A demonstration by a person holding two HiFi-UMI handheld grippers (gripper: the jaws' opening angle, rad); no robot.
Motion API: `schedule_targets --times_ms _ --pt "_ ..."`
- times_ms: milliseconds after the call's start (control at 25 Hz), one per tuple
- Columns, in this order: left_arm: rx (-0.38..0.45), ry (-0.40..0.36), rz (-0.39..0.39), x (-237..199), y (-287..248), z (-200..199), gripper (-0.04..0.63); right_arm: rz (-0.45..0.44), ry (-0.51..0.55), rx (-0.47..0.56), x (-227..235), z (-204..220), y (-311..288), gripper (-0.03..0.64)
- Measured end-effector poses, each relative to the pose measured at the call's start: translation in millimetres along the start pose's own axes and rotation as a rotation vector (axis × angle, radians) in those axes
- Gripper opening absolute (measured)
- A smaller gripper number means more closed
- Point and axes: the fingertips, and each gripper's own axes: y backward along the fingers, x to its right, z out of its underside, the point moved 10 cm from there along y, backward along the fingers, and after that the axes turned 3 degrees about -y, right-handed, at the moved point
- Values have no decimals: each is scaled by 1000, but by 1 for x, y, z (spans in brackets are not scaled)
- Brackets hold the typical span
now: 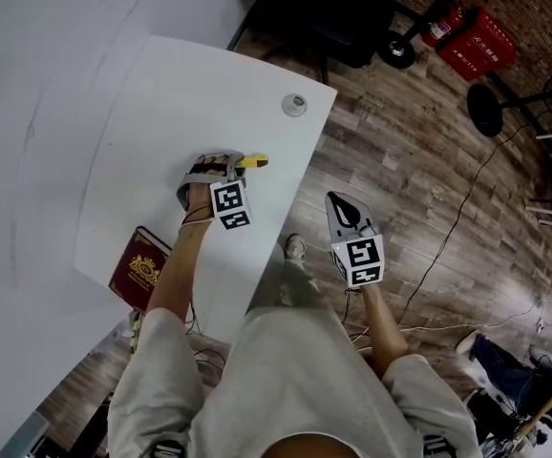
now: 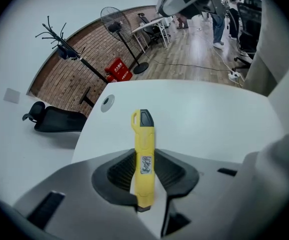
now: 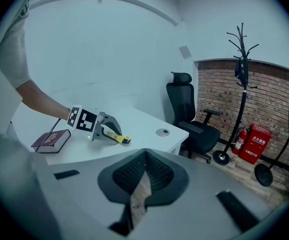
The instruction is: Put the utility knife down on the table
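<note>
A yellow utility knife (image 1: 253, 161) with a black tip lies between the jaws of my left gripper (image 1: 228, 163), low over the white table (image 1: 161, 113) near its right edge. In the left gripper view the knife (image 2: 143, 134) stands lengthwise between the dark pads, which press on its sides, and its black end points away. From the right gripper view the knife (image 3: 118, 138) sticks out of the left gripper (image 3: 107, 129) close to the tabletop (image 3: 134, 121). My right gripper (image 1: 338, 198) hangs off the table over the wooden floor, shut, with nothing in it (image 3: 145, 154).
A dark red book (image 1: 140, 268) lies at the table's near edge beside my left arm. A round cable grommet (image 1: 294, 104) sits near the far corner. A black office chair (image 3: 189, 114), a coat stand (image 3: 242, 84) and red fire extinguishers (image 1: 477, 46) stand beyond the table.
</note>
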Motion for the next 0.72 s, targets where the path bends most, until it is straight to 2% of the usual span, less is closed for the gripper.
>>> schedule_targets --times_ms 320,640,720 --pt "3 -13 28 -4 -2 1 112 -2 1 0 -1 -2 -1 -3" --pt "3 -15 22 -3 -2 0 115 -7 2 -3 -1 -1 1 -2" --pt "-2 -12 9 -4 -1 1 135 -6 3 0 1 -2 1 -2"
